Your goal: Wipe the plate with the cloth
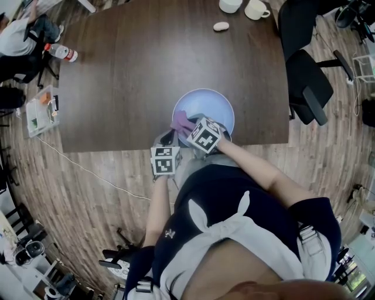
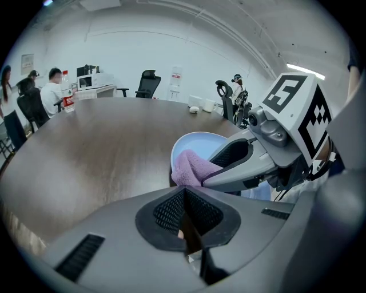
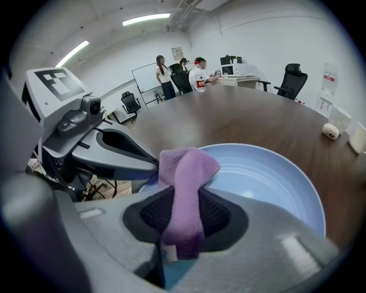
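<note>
Dark wood table. Blue plate at near edge. Bottle upright, left side. Two cups and small white lump at far edge.

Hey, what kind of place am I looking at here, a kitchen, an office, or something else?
Most likely an office meeting room: there's a large dark wooden conference table, black swivel office chairs beside it, and a whiteboard on the far wall, near people at the table's far end.
</note>
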`<state>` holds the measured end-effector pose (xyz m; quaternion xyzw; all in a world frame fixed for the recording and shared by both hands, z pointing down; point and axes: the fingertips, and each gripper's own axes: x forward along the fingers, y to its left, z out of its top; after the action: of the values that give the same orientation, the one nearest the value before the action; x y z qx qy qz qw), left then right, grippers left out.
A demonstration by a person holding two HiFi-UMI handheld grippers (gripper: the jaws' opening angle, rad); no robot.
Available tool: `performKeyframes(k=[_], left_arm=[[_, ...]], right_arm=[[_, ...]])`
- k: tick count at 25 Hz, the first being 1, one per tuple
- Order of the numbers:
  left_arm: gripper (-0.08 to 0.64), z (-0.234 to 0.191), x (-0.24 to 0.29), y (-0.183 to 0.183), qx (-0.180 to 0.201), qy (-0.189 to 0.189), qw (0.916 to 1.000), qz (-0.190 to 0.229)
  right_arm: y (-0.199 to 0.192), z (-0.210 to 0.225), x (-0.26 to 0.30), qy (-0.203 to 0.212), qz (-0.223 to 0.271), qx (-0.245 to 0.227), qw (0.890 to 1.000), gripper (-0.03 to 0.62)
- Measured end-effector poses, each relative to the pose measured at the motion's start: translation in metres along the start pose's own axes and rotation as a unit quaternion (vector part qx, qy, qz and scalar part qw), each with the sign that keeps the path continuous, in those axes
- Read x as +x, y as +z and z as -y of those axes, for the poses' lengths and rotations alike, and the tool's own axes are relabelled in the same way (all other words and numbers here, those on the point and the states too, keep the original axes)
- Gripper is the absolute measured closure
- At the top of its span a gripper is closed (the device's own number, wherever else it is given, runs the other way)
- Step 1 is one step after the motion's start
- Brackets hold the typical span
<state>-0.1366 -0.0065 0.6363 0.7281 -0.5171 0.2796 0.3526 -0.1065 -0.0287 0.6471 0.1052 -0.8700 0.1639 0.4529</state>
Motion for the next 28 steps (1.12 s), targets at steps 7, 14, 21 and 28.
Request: performKeyframes(k=[7, 14, 21, 28], left_arm=[[0.555, 0.001, 0.000, 0.002, 0.006, -0.001, 1.0000, 0.002], [0.555, 0.005, 0.001, 0.002, 0.007, -0.004, 1.0000, -0.003], [0.555, 0.001, -0.001, 0.000, 0.008, -0.004, 1.0000, -0.003], [0.555, 0.000, 0.001, -0.004, 0.007, -0.004, 0.9999, -0.006]], right_arm=[[0.001, 0.003, -0.003, -0.004, -0.002, -0.013, 1.000, 0.471], [-0.004, 0.015, -0.006, -0.010, -0.003, -0.005, 1.000, 0.469], [-0.004, 0.034, -0.012, -0.029, 0.000, 0.021, 0.999, 0.469], [-0.010, 0.054, -0.014, -0.046, 0.008, 0.052, 0.998, 0.468]])
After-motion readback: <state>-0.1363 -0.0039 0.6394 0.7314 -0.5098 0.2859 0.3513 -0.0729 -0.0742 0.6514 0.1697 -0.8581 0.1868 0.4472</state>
